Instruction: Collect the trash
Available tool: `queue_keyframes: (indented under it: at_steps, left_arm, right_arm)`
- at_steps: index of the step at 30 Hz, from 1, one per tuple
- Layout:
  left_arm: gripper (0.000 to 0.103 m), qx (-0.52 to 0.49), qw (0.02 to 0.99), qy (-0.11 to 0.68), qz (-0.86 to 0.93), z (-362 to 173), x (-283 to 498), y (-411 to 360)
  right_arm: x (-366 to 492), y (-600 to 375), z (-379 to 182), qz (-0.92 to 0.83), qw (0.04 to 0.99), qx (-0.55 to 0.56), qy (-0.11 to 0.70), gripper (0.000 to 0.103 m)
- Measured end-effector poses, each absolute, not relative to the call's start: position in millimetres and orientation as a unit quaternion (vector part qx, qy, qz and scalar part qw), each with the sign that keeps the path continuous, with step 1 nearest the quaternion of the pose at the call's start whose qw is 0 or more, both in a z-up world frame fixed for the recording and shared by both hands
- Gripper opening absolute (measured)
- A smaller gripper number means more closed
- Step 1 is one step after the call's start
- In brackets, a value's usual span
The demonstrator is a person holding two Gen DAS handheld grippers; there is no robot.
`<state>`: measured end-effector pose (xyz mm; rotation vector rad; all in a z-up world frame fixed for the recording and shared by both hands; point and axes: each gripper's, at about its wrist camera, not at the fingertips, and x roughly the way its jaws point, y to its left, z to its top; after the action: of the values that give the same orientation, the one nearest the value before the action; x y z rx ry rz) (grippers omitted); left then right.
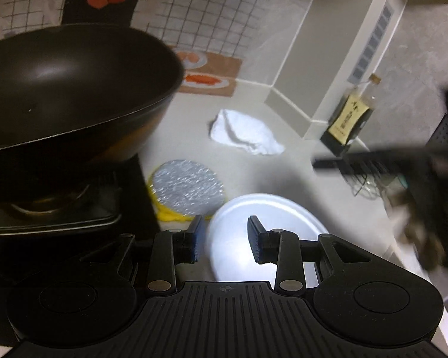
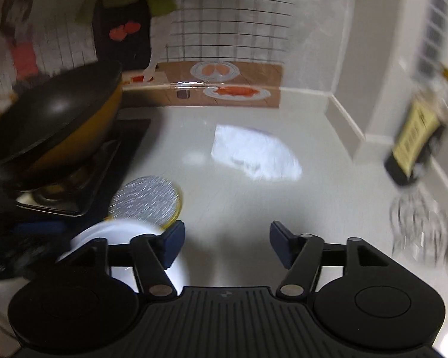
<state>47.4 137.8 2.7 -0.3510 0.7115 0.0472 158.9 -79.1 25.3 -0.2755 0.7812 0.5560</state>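
A crumpled white tissue (image 1: 245, 132) (image 2: 254, 155) lies on the pale counter, apart from both grippers. My left gripper (image 1: 225, 240) is open just above a white plate (image 1: 271, 208), with the plate's left rim under its fingers and nothing pressed between the pads. My right gripper (image 2: 227, 243) is open over bare counter, short of the tissue, with nothing between its fingers. In the right wrist view the white plate (image 2: 119, 235) lies at the lower left, partly behind the left finger. The right wrist view is blurred.
A black wok (image 1: 68, 83) (image 2: 53, 113) sits on a stove at the left. A round silver pad (image 1: 188, 189) (image 2: 146, 201) lies on something yellow beside the plate. A dark bottle with a yellow label (image 1: 348, 119) (image 2: 415, 143) and a wire whisk (image 2: 418, 226) stand at the right.
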Motion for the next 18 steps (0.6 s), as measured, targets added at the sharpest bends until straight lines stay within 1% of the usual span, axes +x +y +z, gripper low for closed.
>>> queue_keyframes:
  at_steps: [4,8,13,16,17,18]
  left_arm:
    - [0.035,-0.184,0.915,0.359,0.006,-2.1,45.1,151.6]
    - [0.035,-0.191,0.912,0.361,-0.021,-8.3,43.5,163.0]
    - [0.035,-0.201,0.908,0.367,-0.03,-16.7,46.3,170.1]
    - [0.035,-0.213,0.903,0.372,-0.026,-21.6,46.2,172.9]
    - [0.035,-0.217,0.902,0.374,-0.024,-23.6,46.7,173.1]
    - [0.035,-0.221,0.9,0.376,-0.023,-24.6,46.3,173.2]
  right_arm:
    - [218.5,-40.6,15.5,0.246,0.878,-0.19,0.365,0.066]
    - [278.0,3.0,-11.4,0.226,0.87,-0.228,0.375,0.067]
    - [337.1,36.7,-49.1,0.198,0.865,-0.201,0.416,0.067]
    - [357.7,44.8,-71.5,0.171,0.855,-0.206,0.445,0.066]
    - [359.2,43.5,-76.1,0.164,0.855,-0.203,0.449,0.065]
    - [356.1,41.7,-75.6,0.164,0.859,-0.202,0.441,0.055]
